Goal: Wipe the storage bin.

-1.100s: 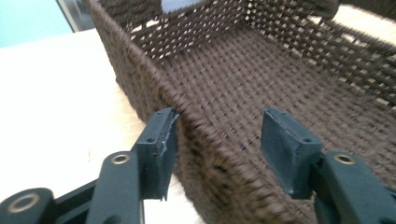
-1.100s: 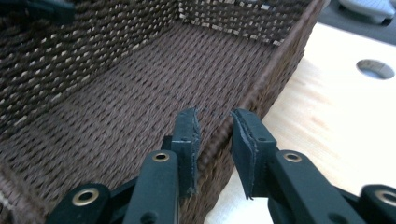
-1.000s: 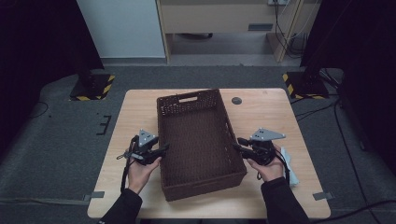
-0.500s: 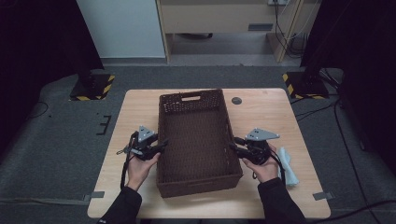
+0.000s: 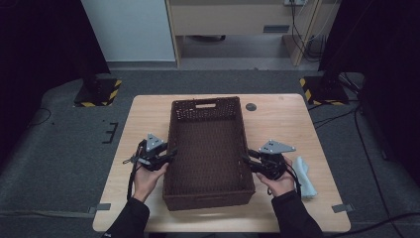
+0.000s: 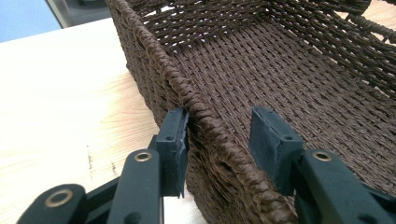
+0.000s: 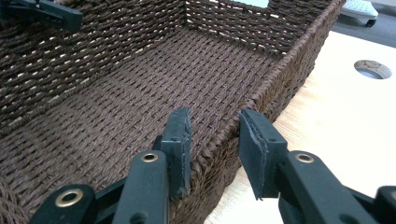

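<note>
Dark brown woven basket [image 5: 208,148], empty, upright, lengthwise on the table's middle.

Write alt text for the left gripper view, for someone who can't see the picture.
Two black jaws of the left gripper straddle the braided rim of a dark brown woven basket, one pad against the outer wall, the other inside and still clear of the weave. The jaws have just been closing around that wall. The basket stands on a pale wooden table.

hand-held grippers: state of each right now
left hand-held gripper: open, jaws closing astride wicker basket wall
right hand-held gripper: open, astride opposite wall, not clamped
</note>
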`<action>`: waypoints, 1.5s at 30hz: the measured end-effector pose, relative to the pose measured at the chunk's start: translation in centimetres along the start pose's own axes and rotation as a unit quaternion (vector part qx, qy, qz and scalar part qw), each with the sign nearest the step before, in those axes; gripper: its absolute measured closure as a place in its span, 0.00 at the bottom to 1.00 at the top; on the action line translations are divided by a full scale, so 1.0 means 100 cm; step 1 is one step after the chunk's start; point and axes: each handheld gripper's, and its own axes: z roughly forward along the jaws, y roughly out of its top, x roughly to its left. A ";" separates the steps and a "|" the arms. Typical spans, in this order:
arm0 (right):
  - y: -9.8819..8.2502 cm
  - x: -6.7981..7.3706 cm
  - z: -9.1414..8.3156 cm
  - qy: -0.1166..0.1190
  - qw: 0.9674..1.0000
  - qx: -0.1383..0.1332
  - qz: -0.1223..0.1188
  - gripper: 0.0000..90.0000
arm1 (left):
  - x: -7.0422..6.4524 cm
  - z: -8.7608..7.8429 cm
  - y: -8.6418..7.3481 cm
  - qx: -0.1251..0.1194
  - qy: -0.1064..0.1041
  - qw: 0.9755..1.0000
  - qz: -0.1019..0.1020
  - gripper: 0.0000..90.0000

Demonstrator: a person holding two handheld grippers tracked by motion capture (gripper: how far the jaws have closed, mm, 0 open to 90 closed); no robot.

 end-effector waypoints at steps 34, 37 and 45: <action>-0.053 -0.085 -0.062 -0.142 0.988 0.006 0.058 0.46 | -0.010 0.008 0.007 0.004 0.002 1.000 -0.001 0.67; -0.059 -0.089 -0.064 -0.149 0.987 0.011 0.060 0.45 | -0.011 0.010 0.008 0.003 -0.001 1.000 -0.001 0.67; -0.077 -0.097 -0.073 -0.162 0.983 0.023 0.079 0.45 | -0.010 0.011 0.007 -0.003 -0.012 1.000 -0.006 0.66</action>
